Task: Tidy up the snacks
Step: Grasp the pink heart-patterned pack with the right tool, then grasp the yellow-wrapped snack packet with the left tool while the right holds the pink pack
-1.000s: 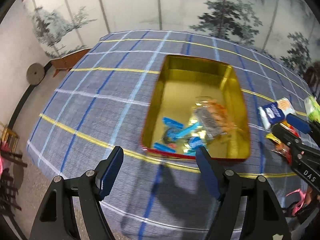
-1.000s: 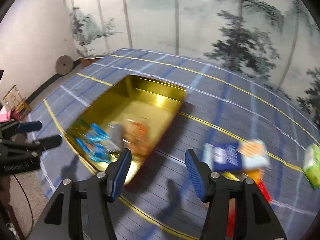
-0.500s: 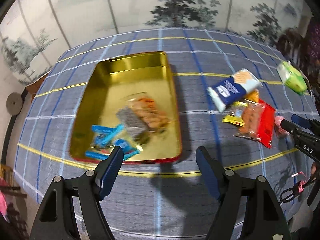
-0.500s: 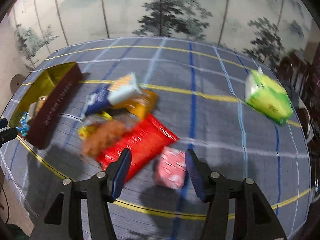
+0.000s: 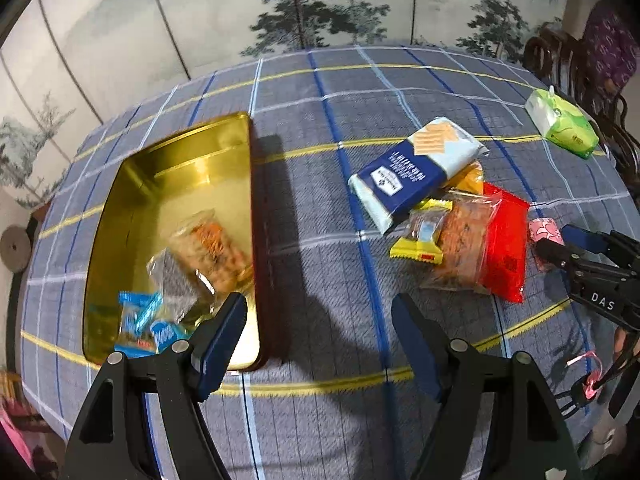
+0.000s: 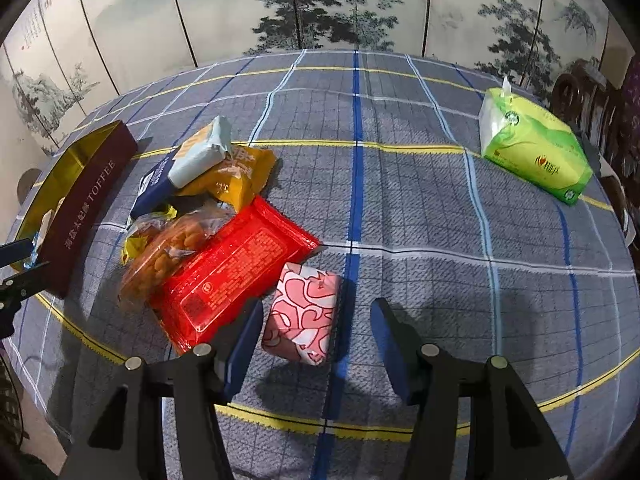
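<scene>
Because the gold tin [image 5: 168,184] already holds several snacks, the right gripper [image 6: 316,336] hangs half-open and empty over the pink packet [image 6: 304,316], while the left gripper [image 5: 316,336], wide and empty, waits beside the tin.

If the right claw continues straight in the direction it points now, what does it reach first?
Most likely the pink patterned packet: it lies on the checked tablecloth just ahead of the open right claw, nearer its left finger. Depth is hard to judge.
</scene>
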`<state>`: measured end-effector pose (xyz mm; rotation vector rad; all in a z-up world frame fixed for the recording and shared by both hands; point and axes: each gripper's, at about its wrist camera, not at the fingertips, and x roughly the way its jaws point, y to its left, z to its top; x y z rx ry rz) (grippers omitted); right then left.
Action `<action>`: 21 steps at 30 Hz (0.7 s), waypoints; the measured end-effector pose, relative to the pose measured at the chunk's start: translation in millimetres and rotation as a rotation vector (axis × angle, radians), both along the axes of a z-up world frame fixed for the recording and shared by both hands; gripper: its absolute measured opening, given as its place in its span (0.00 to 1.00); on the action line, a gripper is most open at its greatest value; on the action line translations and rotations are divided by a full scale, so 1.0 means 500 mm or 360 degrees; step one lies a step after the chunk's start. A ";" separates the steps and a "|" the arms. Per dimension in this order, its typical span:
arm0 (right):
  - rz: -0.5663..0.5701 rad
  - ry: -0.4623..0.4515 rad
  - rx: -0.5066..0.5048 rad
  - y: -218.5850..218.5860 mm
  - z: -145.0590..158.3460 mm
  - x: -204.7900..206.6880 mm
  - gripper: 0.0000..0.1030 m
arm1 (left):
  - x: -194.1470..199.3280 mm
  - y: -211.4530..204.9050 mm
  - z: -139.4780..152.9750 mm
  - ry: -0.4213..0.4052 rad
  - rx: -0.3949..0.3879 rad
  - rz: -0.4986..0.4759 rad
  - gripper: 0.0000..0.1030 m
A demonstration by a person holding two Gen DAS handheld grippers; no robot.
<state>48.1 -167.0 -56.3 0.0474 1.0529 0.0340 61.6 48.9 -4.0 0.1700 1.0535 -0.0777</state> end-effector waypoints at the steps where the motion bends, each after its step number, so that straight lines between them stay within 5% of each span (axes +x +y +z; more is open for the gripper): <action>1: -0.0006 -0.0006 0.0004 0.001 -0.002 0.000 0.53 | 0.002 -0.005 0.000 -0.0012 0.0006 -0.0022 0.70; 6: 0.0036 0.0010 0.0004 0.009 -0.012 0.006 0.31 | 0.016 -0.019 -0.007 0.0000 -0.0020 -0.0085 0.69; 12: 0.0074 -0.0047 -0.0065 0.005 -0.013 0.000 0.29 | 0.029 -0.034 -0.017 0.0039 -0.0097 -0.0147 0.64; 17: 0.0079 -0.0091 -0.0108 -0.020 -0.015 0.013 0.29 | 0.043 -0.045 -0.025 0.0090 -0.0187 -0.0216 0.47; 21: 0.0055 -0.0109 -0.0098 -0.043 -0.018 0.025 0.29 | 0.062 -0.052 -0.034 0.0141 -0.0283 -0.0235 0.47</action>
